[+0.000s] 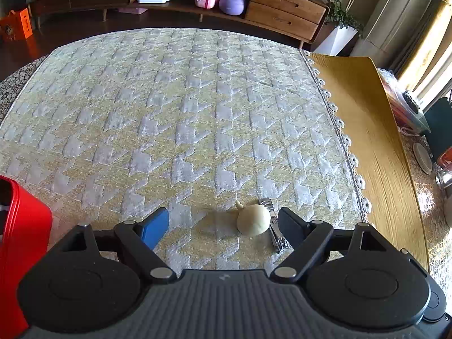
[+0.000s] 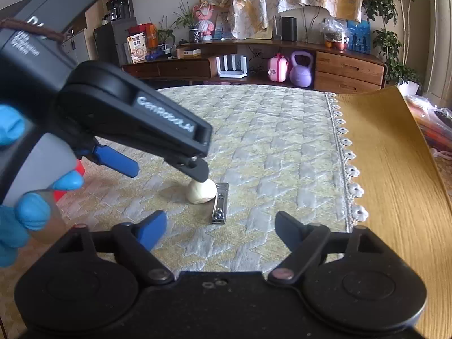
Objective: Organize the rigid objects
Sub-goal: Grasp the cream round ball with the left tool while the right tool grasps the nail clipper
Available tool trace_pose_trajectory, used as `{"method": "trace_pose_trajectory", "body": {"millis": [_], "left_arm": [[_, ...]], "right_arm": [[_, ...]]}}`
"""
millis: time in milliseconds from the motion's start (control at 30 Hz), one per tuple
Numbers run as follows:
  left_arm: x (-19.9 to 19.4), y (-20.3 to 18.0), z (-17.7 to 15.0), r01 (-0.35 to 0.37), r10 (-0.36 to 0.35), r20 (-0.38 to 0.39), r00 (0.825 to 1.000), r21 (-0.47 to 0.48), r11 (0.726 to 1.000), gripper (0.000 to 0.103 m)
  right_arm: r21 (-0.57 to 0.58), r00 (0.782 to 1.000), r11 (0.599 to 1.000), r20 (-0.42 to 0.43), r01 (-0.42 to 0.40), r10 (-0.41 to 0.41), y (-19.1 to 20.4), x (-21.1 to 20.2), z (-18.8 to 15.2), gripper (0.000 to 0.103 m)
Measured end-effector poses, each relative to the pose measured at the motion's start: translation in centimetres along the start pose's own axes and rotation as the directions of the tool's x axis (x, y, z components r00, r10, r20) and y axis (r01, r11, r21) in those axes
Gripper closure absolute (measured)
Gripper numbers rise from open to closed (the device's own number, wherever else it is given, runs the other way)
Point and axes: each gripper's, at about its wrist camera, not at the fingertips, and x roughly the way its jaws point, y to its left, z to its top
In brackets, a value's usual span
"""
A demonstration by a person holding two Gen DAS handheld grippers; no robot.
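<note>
A glossy red box, its contents hidden, stands at the lower left edge of the left wrist view. On the woven yellow-and-grey houndstooth cloth covering the worktop lies a smooth cream bulb-shaped object, touching a shiny metal nail clipper. The left hand-held gripper gapes wide around the bulb. The right hand-held gripper is open and empty.

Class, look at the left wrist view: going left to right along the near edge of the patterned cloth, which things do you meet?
Red container → cream garlic-shaped object → metal nail clipper → bare wooden table.
</note>
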Motion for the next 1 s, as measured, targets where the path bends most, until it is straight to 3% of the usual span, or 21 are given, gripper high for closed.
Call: {"method": "trace_pose_trajectory", "body": {"millis": [100, 300, 433, 533, 767, 867, 933, 1000], "left_arm": [[1.1, 0.0, 0.2, -0.001, 0.001, -0.018, 1.0, -0.019, 1.0, 0.019], [2.2, -1.0, 0.3, -0.006, 0.006, -0.022, 1.0, -0.006, 1.0, 0.019], [2.5, -1.6, 0.0, -0.003, 0.003, -0.013, 1.0, 0.008, 1.0, 0.021], [2.4, -1.9, -0.2, -0.017, 0.017, 0.0, 1.0, 0.036, 0.999, 0.032], [2.0, -2.6, -0.6, 0.006, -0.008, 0.022, 1.0, 0.073, 0.997, 0.072], [1.9, -3.3, -1.0, -0.007, 0.004, 0.028, 1.0, 0.107, 0.994, 0.074], [1.9, -3.5, -1.1, -0.012, 0.008, 0.035, 0.999, 0.118, 0.993, 0.074], [1.8, -3.2, -1.1, -0.007, 0.004, 0.035, 0.999, 0.108, 0.994, 0.074]], "right_arm": [[-0.018, 1.0, 1.0, -0.005, -0.005, 0.005, 0.3, 0.5, -0.1, 0.03], [-0.04, 1.0, 0.999, -0.003, -0.013, 0.013, 0.6, 1.3, -0.1, 0.057], [-0.046, 1.0, 0.999, -0.006, -0.007, 0.007, 0.8, 1.7, -0.1, 0.065], [-0.049, 1.0, 0.999, -0.003, 0.002, -0.002, 0.8, 2.0, 0.0, 0.07], [-0.053, 1.0, 0.998, 0.009, 0.025, -0.025, 1.0, 2.4, -0.1, 0.075], [-0.067, 0.999, 0.997, 0.011, 0.037, -0.037, 1.5, 2.4, -0.2, 0.081], [-0.07, 0.999, 0.997, 0.011, 0.042, -0.041, 1.5, 2.3, -0.2, 0.092], [-0.064, 0.999, 0.997, 0.01, 0.045, -0.044, 1.5, 2.3, -0.2, 0.093]]}}
